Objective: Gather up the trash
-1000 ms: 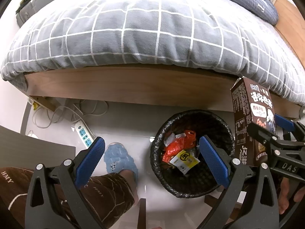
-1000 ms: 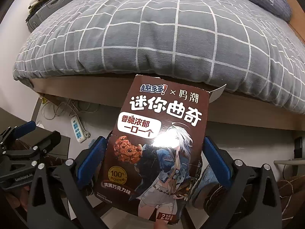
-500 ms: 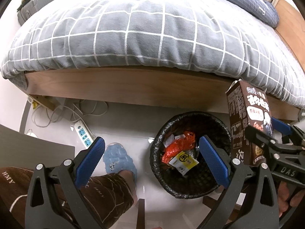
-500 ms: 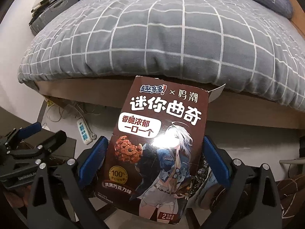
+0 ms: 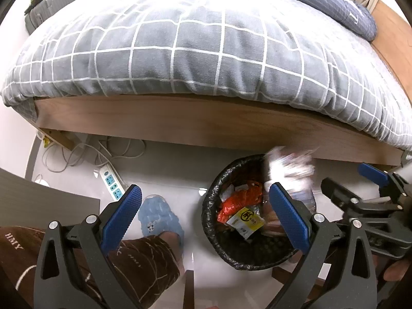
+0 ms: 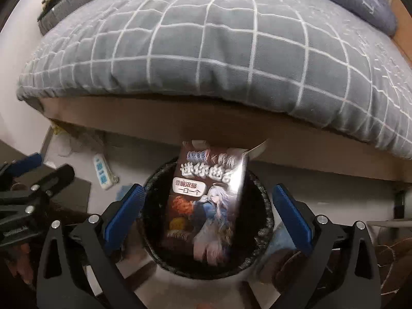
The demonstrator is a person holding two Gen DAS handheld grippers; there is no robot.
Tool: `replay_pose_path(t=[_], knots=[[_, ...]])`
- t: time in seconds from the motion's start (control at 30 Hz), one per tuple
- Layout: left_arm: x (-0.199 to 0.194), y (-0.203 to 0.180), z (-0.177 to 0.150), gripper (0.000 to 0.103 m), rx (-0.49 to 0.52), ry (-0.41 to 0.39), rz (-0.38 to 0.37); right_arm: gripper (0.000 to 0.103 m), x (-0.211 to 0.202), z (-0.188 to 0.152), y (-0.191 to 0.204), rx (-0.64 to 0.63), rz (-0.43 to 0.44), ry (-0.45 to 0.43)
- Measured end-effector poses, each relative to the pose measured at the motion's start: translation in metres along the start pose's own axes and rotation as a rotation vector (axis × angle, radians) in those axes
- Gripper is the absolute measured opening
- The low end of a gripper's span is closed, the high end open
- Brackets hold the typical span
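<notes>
A brown cookie box (image 6: 206, 203) with an anime girl print drops, blurred, into the black-lined trash bin (image 6: 265, 206), free of my right gripper (image 6: 206, 213), whose blue pads stand wide apart above the bin. In the left wrist view the box (image 5: 288, 170) is a blur at the bin's far right rim. The bin (image 5: 213, 221) holds a red wrapper (image 5: 239, 199) and a yellow-white packet (image 5: 246, 219). My left gripper (image 5: 203, 216) is open and empty just left of the bin. The right gripper (image 5: 360, 188) also shows there, open.
A bed with a grey checked duvet (image 5: 206, 51) and wooden frame (image 5: 180, 123) stands behind the bin. A white power strip (image 5: 112, 184) and cables lie on the floor at left. A foot in a blue slipper (image 5: 159, 219) is beside the bin.
My right gripper opened and let go of the cookie box, which is falling into the bin. The left gripper stayed open in place.
</notes>
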State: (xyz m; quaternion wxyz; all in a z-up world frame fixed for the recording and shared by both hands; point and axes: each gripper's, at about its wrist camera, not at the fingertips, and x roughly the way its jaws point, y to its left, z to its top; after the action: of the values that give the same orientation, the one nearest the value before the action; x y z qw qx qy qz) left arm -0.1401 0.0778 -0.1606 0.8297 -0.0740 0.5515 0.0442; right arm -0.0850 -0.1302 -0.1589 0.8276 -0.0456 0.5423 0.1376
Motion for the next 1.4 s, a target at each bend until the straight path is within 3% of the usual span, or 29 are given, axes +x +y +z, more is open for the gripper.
replay_pose_path(t=[0.2, 0.4, 0.73, 0.97, 1.13, 1.4], knots=[[-0.001, -0.002, 0.001, 0.097, 0.004, -0.001, -0.004, 0.095, 0.003, -0.003, 0.009, -0.021, -0.049, 0.01], [-0.016, -0.013, 0.009, 0.097, 0.003, -0.035, -0.027, 0.096, -0.019, 0.009, -0.002, 0.024, -0.068, -0.063], [-0.099, -0.066, 0.036, 0.097, 0.075, -0.223, -0.069, 0.095, -0.128, 0.025, -0.036, 0.084, -0.117, -0.278], [-0.169, -0.092, 0.027, 0.097, 0.116, -0.33, -0.072, 0.096, -0.206, 0.012, -0.045, 0.104, -0.161, -0.379], [-0.2, -0.1, 0.015, 0.097, 0.136, -0.365, -0.047, 0.096, -0.242, -0.004, -0.045, 0.115, -0.158, -0.418], [-0.216, -0.098, 0.0, 0.097, 0.135, -0.37, -0.033, 0.096, -0.261, -0.017, -0.043, 0.117, -0.158, -0.444]])
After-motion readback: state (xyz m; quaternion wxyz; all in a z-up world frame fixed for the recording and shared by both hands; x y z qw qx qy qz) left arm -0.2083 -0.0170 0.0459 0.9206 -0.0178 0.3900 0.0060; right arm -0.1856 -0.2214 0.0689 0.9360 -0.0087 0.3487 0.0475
